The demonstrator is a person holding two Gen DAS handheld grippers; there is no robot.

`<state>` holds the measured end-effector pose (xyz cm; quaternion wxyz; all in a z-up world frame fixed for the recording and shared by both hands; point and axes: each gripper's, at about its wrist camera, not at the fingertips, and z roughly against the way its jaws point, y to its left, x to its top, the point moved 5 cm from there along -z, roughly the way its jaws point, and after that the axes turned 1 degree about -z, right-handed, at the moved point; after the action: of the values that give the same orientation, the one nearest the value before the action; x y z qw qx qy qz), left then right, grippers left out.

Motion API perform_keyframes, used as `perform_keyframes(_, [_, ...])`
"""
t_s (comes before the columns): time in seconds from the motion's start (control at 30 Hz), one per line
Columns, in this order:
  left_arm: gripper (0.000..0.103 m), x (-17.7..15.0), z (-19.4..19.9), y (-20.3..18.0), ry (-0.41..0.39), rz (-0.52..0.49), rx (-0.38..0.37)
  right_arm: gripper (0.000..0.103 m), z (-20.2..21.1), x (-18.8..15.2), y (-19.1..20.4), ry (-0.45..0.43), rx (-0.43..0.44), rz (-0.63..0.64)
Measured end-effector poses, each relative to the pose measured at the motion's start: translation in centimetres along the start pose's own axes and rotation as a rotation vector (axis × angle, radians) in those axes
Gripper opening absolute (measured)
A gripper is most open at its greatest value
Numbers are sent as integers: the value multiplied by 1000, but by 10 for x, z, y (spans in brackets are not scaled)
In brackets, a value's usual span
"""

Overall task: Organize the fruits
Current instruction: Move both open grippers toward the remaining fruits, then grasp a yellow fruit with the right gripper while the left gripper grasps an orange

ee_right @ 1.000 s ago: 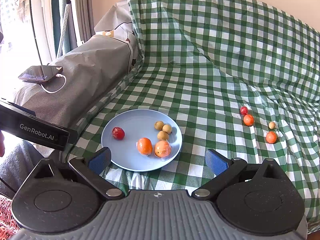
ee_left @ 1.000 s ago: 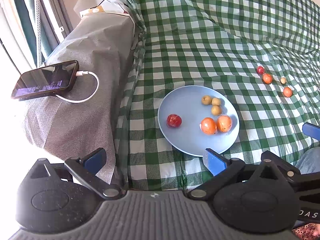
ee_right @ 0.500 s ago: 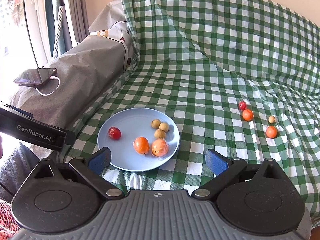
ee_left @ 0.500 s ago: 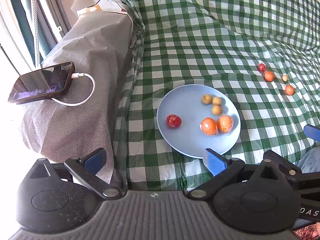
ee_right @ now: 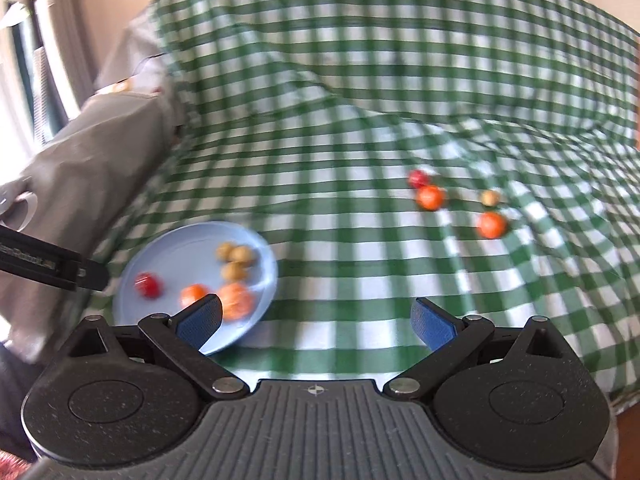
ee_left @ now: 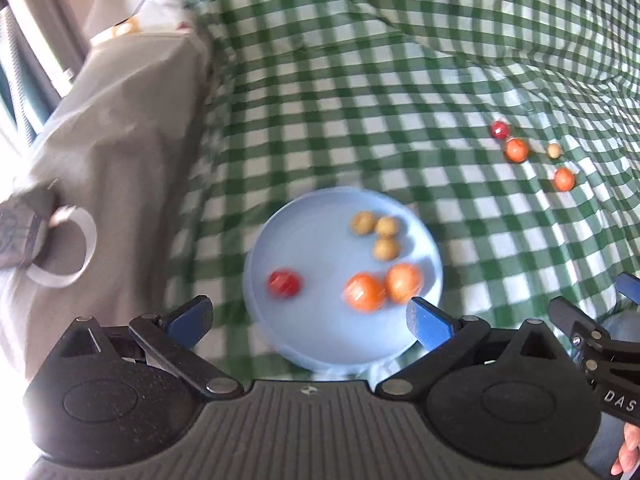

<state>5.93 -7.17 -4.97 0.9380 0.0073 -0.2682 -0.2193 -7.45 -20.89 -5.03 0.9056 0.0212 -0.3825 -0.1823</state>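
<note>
On the green-checked cloth (ee_right: 360, 264), the right gripper (ee_right: 316, 320), spread wide and carrying nothing like the left gripper (ee_left: 308, 320), has swung from the blue plate (ee_left: 320, 340) toward the four loose fruits (ee_right: 430, 197), probably its next pickup.

Left gripper (ee_left: 308, 320), right gripper (ee_right: 316, 318): jaws wide.

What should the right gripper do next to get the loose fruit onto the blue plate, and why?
Probably carry the right gripper forward toward the nearest orange fruit on the checked cloth. Its jaws are open and empty, four fruits lie loose off the blue plate, and that one sits closest to its right side.
</note>
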Motion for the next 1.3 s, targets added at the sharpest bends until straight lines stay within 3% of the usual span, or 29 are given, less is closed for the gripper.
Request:
perform_keyframes(0.13, [103,41,-21,-40,-21,-41,-29,100,-21,14,-51,-25,-84,-56])
perform_keyframes(0.3, [103,95,-60,-102,-34,-65,-123,100,-65,31,-120,-35,-177,-100])
perform_keyframes(0.63, [103,180,-167,-229,-22,-160,-190,98,-178,80,-222,-52,-217,-58])
perform_keyframes(0.77, [103,185,-209,-259,29,-216,-222,90,-224,98,-247,-20,-161,9])
perform_keyframes(0.9, [102,183,-234,-273,51,-234,-237,65,-258,102,-257,21,-69,66])
perform_keyframes(0.97, [89,184,-237,-276,30,-230,-245,61,-270,99,-256,46,-53,95])
perform_keyframes(1.0, [53,184,-237,-279,34,-237,-286,51,-271,99,-254,23,-52,118])
perform_keyframes(1.03, [38,184,-235,-282,53,-249,-329,42,-270,98,-250,14,-38,135])
perform_keyframes(1.07, [38,184,-231,-282,47,-252,-324,28,-269,98,-247,10,-28,138])
perform_keyframes(1.17, [38,182,-214,-277,16,-260,-332,28,-262,99,-241,7,-93,148])
perform_keyframes(1.3, [38,173,-172,-250,-31,-234,-310,28,-226,111,-248,-73,-172,65])
